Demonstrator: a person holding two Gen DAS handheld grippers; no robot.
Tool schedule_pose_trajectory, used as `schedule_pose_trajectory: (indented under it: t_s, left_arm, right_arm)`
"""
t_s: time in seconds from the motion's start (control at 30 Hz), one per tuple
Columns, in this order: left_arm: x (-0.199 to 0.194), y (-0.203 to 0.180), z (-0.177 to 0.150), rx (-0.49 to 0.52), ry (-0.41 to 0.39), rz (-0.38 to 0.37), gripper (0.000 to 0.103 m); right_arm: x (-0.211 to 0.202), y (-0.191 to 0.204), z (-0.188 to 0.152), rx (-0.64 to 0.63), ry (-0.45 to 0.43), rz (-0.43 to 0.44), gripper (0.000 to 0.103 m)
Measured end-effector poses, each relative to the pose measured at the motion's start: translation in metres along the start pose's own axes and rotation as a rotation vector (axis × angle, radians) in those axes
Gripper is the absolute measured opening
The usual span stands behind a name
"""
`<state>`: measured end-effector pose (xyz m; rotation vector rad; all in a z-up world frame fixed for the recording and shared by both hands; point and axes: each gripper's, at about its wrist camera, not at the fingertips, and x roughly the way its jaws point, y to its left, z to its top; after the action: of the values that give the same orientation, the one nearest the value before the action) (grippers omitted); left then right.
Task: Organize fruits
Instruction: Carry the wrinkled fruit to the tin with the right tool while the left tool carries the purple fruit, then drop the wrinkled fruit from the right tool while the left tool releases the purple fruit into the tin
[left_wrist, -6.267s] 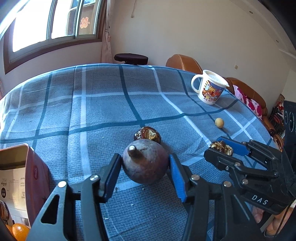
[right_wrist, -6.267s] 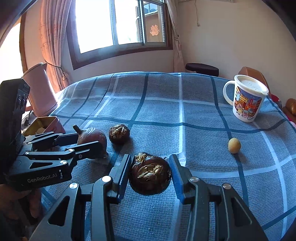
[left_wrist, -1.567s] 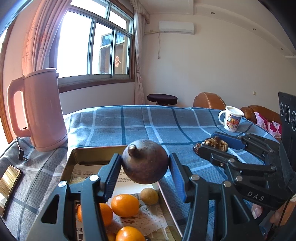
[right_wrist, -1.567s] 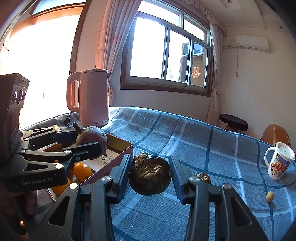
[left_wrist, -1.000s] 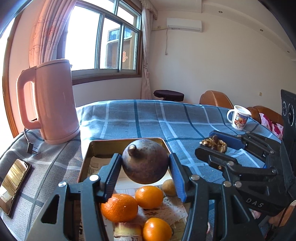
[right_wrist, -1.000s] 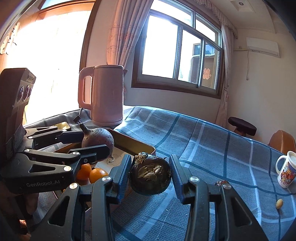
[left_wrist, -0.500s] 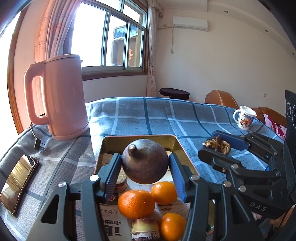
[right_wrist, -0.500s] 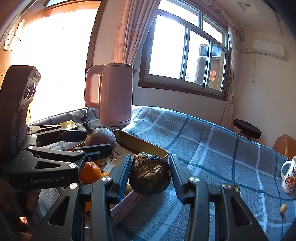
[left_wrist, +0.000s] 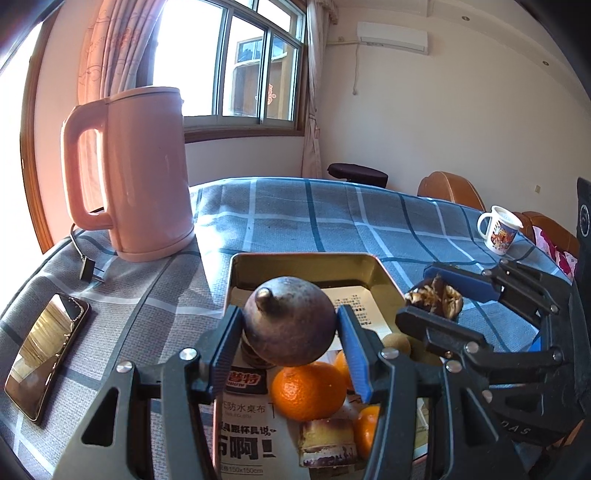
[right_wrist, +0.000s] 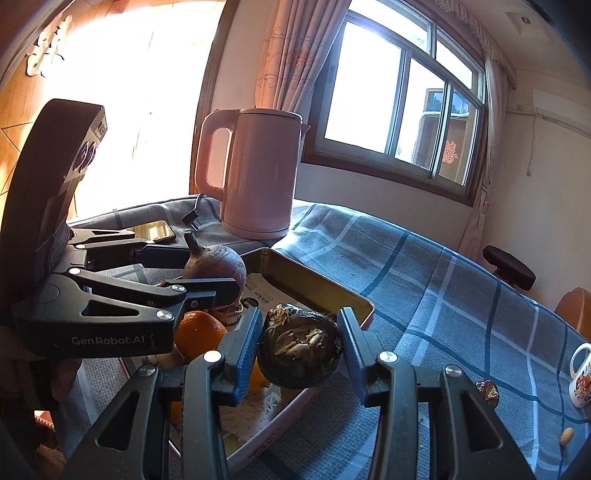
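I have both grippers tilted gently downward, side by side above the tin box (left_wrist: 384, 275). My left gripper (left_wrist: 290, 345) is clamped on a dark purple mangosteen (left_wrist: 290, 326), smooth and round, its stub of stem pointing up and toward the camera; the blue pads (left_wrist: 351, 350) press its two sides. In the right wrist view the same fruit (right_wrist: 216, 267) hangs over the box's far half. My right gripper (right_wrist: 299, 349) is closed on a second mangosteen (right_wrist: 299, 345), this one split and shrivelled, pale dried flesh showing through the cracked rind. It sits squarely between the pads, over the box's near rim (right_wrist: 364, 306).

Below the held fruits the box holds oranges (left_wrist: 308, 391), a small tan fruit (left_wrist: 397, 343) and printed paper. The box rests on the checked blue cloth of the worktop (left_wrist: 295, 218), near a pink kettle (left_wrist: 136, 184). One more dark fruit (right_wrist: 487, 393) and a small yellow one (right_wrist: 566, 435) lie out on the cloth, well apart from the box.
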<state>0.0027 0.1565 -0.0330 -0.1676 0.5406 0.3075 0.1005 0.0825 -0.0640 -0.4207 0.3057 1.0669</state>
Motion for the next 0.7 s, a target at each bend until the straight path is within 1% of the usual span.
schedule_pose_trajectory:
  t_s: [0.17, 0.3, 0.33, 0.37, 0.43, 0.47, 0.5, 0.57, 0.63, 0.7]
  left_arm:
    - [0.000, 0.005, -0.001, -0.006, 0.018, -0.003, 0.055]
    - [-0.001, 0.009, -0.002, -0.014, 0.021, 0.014, 0.055]
    - [-0.002, 0.008, -0.002, -0.013, 0.010, 0.017, 0.058]
    - [-0.004, 0.007, -0.002, -0.011, 0.001, 0.024, 0.064]
    - [-0.004, 0.004, -0.001, -0.012, -0.008, 0.022, 0.074]
    - [-0.004, 0.001, -0.001, -0.011, -0.012, 0.016, 0.075]
    - [-0.004, -0.002, 0.000, -0.007, -0.015, 0.010, 0.075]
    - [-0.004, -0.010, 0.002, 0.002, -0.024, 0.009, 0.080]
    - [-0.007, -0.019, 0.006, -0.001, -0.042, -0.015, 0.081]
    - [-0.008, -0.033, 0.012, 0.027, -0.055, -0.030, 0.081]
  right_arm:
    - [0.006, 0.005, -0.001, -0.023, 0.033, 0.040, 0.044]
    - [0.012, 0.009, -0.001, -0.046, 0.072, 0.069, 0.044]
    - [0.013, 0.011, -0.001, -0.050, 0.073, 0.068, 0.044]
    - [0.012, 0.011, -0.001, -0.050, 0.073, 0.070, 0.045]
    - [0.010, 0.008, -0.001, -0.036, 0.066, 0.065, 0.050]
    - [0.009, 0.006, -0.002, -0.025, 0.065, 0.068, 0.054]
    - [0.008, 0.003, -0.003, -0.015, 0.065, 0.069, 0.055]
    - [0.004, -0.004, -0.005, -0.004, 0.070, 0.053, 0.055]
    - [-0.003, -0.017, -0.009, 0.003, 0.082, 0.014, 0.055]
    - [-0.015, -0.037, -0.013, 0.030, 0.081, -0.022, 0.055]
